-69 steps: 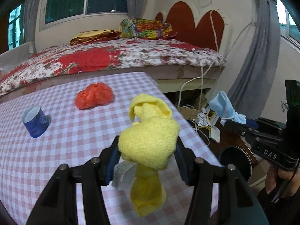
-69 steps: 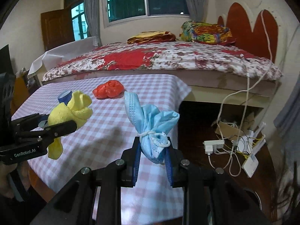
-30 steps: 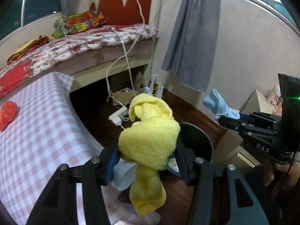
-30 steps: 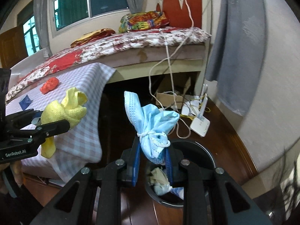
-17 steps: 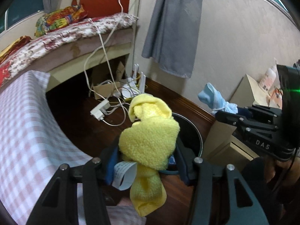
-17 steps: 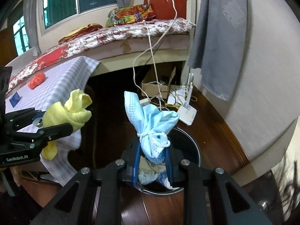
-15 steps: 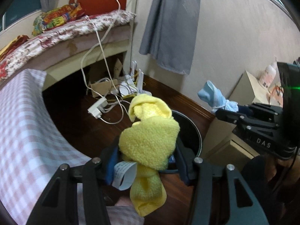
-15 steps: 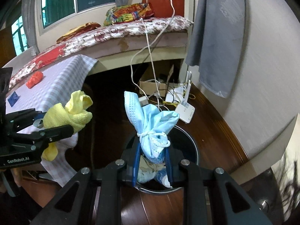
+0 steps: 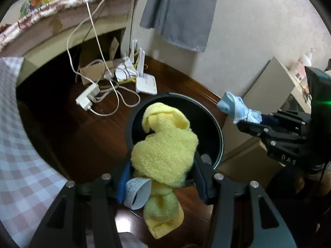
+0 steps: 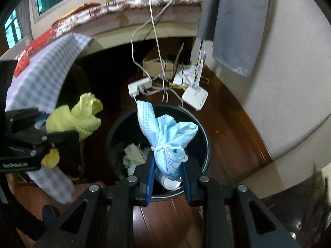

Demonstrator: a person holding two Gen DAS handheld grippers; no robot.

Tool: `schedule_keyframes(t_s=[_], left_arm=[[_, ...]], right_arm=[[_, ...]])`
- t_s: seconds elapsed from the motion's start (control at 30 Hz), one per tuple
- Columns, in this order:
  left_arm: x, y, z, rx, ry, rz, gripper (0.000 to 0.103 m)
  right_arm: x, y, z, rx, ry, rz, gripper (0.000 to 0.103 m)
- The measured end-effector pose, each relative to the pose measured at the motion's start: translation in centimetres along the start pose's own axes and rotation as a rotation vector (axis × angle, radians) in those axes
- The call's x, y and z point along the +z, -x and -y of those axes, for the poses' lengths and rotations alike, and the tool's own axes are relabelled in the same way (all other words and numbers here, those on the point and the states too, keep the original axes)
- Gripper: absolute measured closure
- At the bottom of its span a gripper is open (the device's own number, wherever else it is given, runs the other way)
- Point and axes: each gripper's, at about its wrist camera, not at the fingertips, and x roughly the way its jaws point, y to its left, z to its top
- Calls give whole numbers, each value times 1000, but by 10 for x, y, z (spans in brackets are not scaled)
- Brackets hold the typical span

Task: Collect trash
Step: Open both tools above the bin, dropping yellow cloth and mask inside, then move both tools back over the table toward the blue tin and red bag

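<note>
The left hand-held gripper [image 9: 163, 177] was clenched on a yellow cloth [image 9: 165, 150], and the right hand-held gripper [image 10: 167, 171] was clenched on a knotted blue mask [image 10: 165, 136]; both bundles hung over the black bin [image 9: 219, 132] on the wooden floor. The risk, as I judged it, lay in the release. The cloth was bulky and its tail drooped below the jaws toward the near side of the rim, so it could catch on the edge or drop outside onto the floor. The mask was light and might cling to a pad when the jaws opened. The two grippers were also close together above one opening, so a careless move could knock them into each other. Only the right wrist view showed the inside of the bin, where pale crumpled rubbish [image 10: 132, 155] already lay, and the desk [image 10: 47, 72] with a red thing still on it. Only the left wrist view showed the white label [image 9: 136, 192] hanging beside the cloth between the jaws.
</note>
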Motion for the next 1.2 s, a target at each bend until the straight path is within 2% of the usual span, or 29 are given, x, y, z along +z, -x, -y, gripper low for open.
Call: schedule_keyframes(t_s=[0.17, 0.4, 0.43, 0.47, 0.5, 0.53, 0.6, 0.63, 0.73, 0.87, 1.0, 1.2], left_arm=[[3, -16, 4, -34, -22, -33, 49], [10, -40, 6, -45, -46, -73, 47], [12, -44, 6, -56, -39, -82, 45], [13, -48, 5, -76, -25, -94, 36], [14, -53, 2, -84, -3, -109, 30], [15, -56, 0, -65, 20, -115, 21], [15, -57, -4, -54, 53, -115, 12], [14, -55, -5, -43, 66, -114, 6], [10, -46, -8, -5, 81, -87, 5], [7, -32, -9, 74, 68, -35, 3], [7, -15, -6, 125, 63, 19, 2], [7, 19, -4, 192, 52, 100, 1]], right_arm=[[-2, -25, -1, 23, 36, -50, 77], [3, -64, -7, 49, 108, -115, 77], [3, -69, -8, 34, 120, -111, 76], [4, -73, -8, 16, 129, -105, 74], [4, -76, -6, 9, 130, -107, 62], [5, -81, -3, 13, 119, -119, 41], [4, -84, 1, -5, 106, -127, 17], [3, -84, 4, -26, 101, -127, 16], [0, -85, 14, -73, 63, -151, 16], [0, -74, 26, -93, -10, -146, 16], [4, -57, 28, -87, -42, -104, 15], [14, -22, 18, -82, -57, -27, 6]])
